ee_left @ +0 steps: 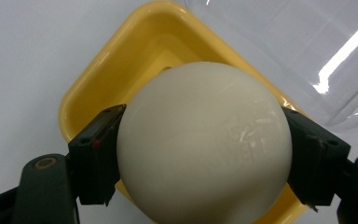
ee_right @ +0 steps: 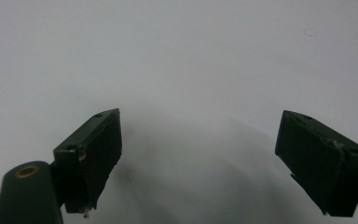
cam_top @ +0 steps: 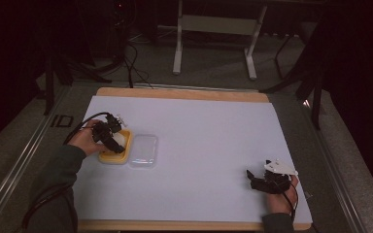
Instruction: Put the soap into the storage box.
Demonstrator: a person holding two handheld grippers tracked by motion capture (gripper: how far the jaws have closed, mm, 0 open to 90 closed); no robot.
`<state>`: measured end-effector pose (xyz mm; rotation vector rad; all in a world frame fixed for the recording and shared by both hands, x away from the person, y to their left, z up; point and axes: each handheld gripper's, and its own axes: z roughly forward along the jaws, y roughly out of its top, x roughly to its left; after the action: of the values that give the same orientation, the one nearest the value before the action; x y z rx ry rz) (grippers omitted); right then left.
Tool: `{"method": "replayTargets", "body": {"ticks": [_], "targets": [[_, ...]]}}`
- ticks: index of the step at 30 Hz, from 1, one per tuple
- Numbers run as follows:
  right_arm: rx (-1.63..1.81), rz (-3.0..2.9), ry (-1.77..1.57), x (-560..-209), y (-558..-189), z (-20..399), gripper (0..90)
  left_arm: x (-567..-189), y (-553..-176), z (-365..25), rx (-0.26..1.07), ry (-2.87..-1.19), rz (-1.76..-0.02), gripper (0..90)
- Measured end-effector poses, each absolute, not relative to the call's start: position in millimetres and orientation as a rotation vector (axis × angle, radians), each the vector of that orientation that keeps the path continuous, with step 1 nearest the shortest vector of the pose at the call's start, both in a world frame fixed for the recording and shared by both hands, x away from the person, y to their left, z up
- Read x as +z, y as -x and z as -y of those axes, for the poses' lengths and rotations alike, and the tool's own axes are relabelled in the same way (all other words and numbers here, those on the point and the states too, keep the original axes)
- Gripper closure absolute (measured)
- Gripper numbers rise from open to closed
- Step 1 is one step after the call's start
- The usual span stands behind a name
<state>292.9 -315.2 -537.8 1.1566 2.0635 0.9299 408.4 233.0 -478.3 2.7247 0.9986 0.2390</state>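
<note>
Left hand-held gripper (ee_left: 204, 158) clamps the white ball (ee_left: 204, 144) between both jaws, pads pressed on its sides, directly over the yellow tray (ee_left: 121, 60). Clear lid (cam_top: 143, 150) lies on the counter (cam_top: 213, 126) just beside the tray. Right hand-held gripper (ee_right: 198, 158) rests well apart from the tray, jaws wide, nothing between them.

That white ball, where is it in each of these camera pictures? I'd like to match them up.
High view: the white ball is left of centre, over the yellow tray, gripped by the left tool.
Left gripper view: the ball sits in the middle, squeezed between two black jaws.
Right gripper view: the ball is not in this picture.
Shared landmark: the yellow tray, with the clear lid beside it.
</note>
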Motion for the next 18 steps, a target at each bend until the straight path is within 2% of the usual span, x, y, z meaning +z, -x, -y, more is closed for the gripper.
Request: {"method": "replayTargets", "body": {"ticks": [18], "targets": [[0.926, -2.064, -1.157, -537.7, -292.7, 314.8, 14.5, -492.2, -410.7, -235.0, 0.203, -2.742, -1.017, 23.2]]}}
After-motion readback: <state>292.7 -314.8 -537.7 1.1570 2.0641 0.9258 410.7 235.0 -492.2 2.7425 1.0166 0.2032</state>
